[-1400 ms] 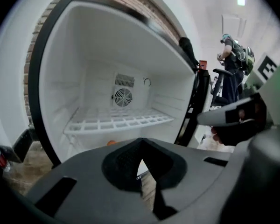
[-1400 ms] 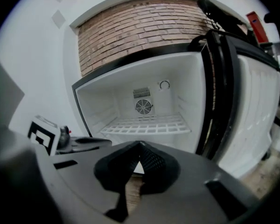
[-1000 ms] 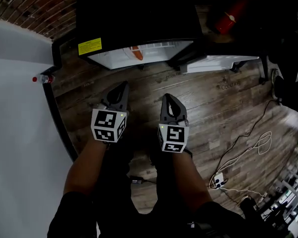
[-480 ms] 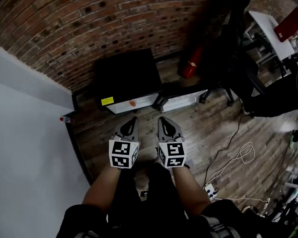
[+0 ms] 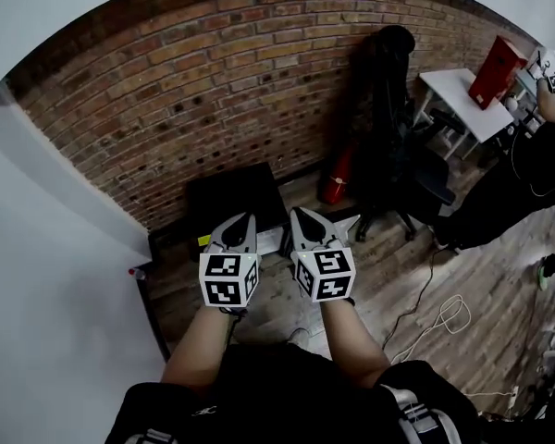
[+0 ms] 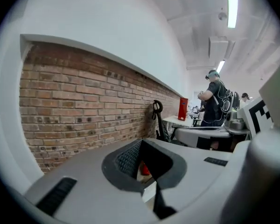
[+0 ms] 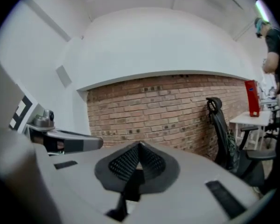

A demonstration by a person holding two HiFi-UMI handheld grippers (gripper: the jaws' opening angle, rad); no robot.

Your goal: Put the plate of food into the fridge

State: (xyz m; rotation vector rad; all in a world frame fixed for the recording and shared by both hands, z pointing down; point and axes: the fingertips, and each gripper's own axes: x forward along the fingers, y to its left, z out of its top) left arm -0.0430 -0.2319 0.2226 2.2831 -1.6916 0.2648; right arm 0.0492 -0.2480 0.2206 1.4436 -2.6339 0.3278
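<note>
- Claws sit side by side, close together but not touching, tips pointing away from the body.
- The left claw (image 5: 243, 222) is shut tight. In the left gripper view its tips (image 6: 141, 143) meet and nothing is in them.
- The right claw (image 5: 301, 218) is shut too. In the right gripper view its ribbed pads (image 7: 140, 148) press on each other with nothing between.
- The fridge (image 5: 229, 197) is black and low. It stands on the floor (image 5: 388, 276) just past both claw tips, with its back at the brick wall (image 5: 194, 91).
- A white strip of the fridge front shows between the two claws. I cannot tell if the door is open.
- A yellow sticker (image 5: 203, 240) on the fridge is just left of the left claw tip.
- The plate cannot be seen in any view. The claws cover most of the fridge front.
- A bottle (image 5: 137, 272) with a red cap is on the floor left of the left claw, by the white wall (image 5: 46, 294).
- A red tank (image 5: 338, 181) leans near the brick wall, past the right claw and a bit to its right.
- A black chair (image 5: 393, 100) is farther right of the tank.
- A white table (image 5: 462, 104) with a red box (image 5: 496, 67) on it is well off to the right.
- A person (image 5: 527, 183) in dark clothes is far right of the right claw.
- A white cord (image 5: 449, 313) lies looped on the floor to the right of the right claw.
</note>
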